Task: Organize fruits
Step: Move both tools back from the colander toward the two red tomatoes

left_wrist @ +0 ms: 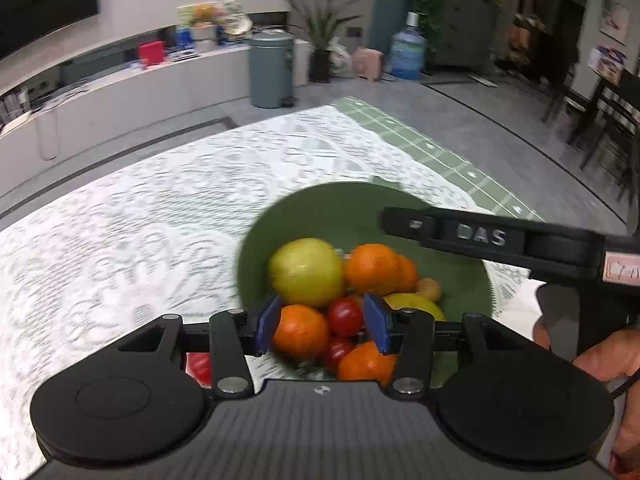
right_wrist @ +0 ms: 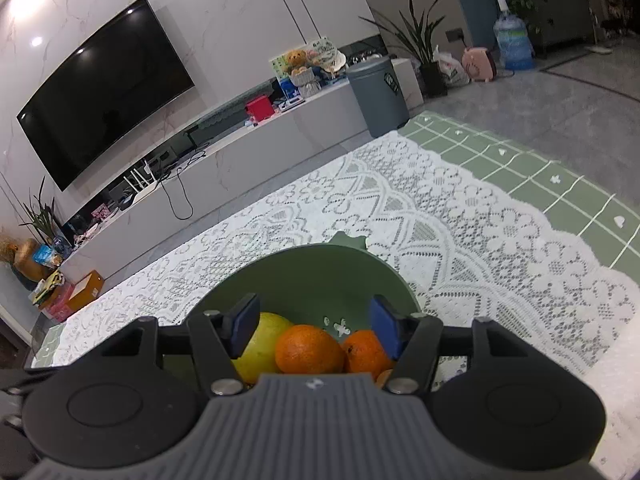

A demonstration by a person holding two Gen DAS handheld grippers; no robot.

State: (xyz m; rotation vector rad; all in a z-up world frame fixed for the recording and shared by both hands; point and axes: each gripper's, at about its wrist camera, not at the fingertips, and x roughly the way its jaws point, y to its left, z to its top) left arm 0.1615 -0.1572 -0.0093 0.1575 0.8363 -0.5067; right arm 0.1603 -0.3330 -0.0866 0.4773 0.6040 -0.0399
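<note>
1. fruits (left_wrist: 320, 300) fill the green bowl (left_wrist: 320, 208) on the lace-covered desk (left_wrist: 140, 220) — tomatoes (left_wrist: 345, 316) show only in the left view.
2. left hand-held gripper (left_wrist: 322, 326) released above them; right hand-held gripper (right_wrist: 314, 326) released too — bowl's near side hidden.

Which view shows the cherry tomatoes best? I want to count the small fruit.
The left wrist view: the cherry tomatoes lie in plain sight among the oranges in the green bowl. The right wrist view shows none of them; that gripper's own body hides the near part of the bowl, leaving only a yellow-green fruit and oranges.
</note>
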